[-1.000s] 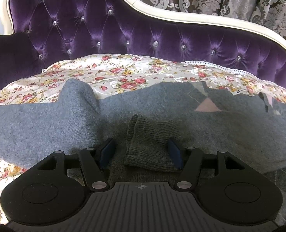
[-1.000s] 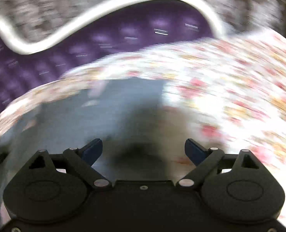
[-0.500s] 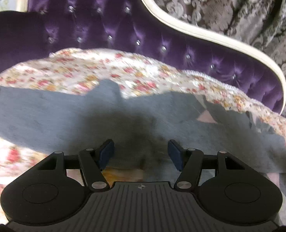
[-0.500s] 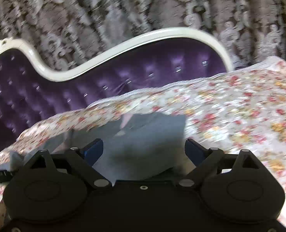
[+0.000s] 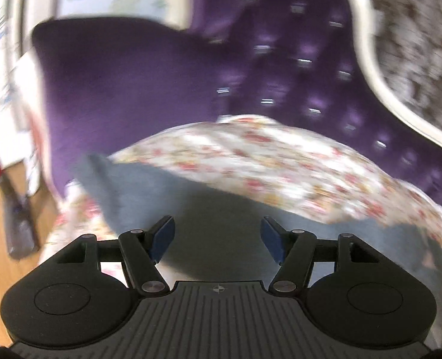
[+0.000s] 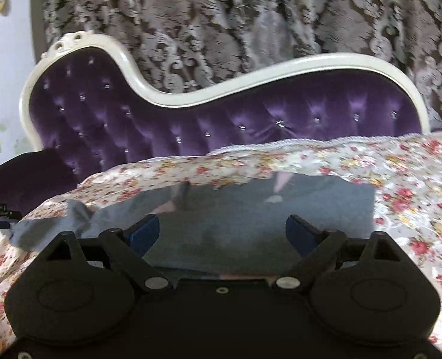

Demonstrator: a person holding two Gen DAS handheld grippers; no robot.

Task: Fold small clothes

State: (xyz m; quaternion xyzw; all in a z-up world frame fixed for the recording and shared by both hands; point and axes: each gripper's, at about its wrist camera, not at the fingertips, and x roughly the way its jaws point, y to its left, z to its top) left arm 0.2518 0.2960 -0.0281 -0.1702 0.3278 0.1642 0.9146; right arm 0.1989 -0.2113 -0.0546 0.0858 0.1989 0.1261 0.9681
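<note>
Both grippers empty over the grey sweater [image 6: 259, 224]: left gripper [image 5: 216, 236] opening, right gripper [image 6: 222, 233] spread wide. Blurry, but probably best grabbing the loose left edge squarely.

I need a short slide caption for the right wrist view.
Open right gripper above grey sweater on floral sheet, purple tufted sofa behind.

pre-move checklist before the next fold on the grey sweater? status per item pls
1. Left tool free of cloth: ok, jaws opening, nothing between them.
2. Right tool free of cloth: ok, jaws wide.
3. Sweater on the floral cover: ok.
4. Sweater flat: not ok, its left end is bunched.
5. Left view sharp enough to aim: not ok, blurred.
6. Near hem visible: cannot tell, hidden behind the tools.
</note>
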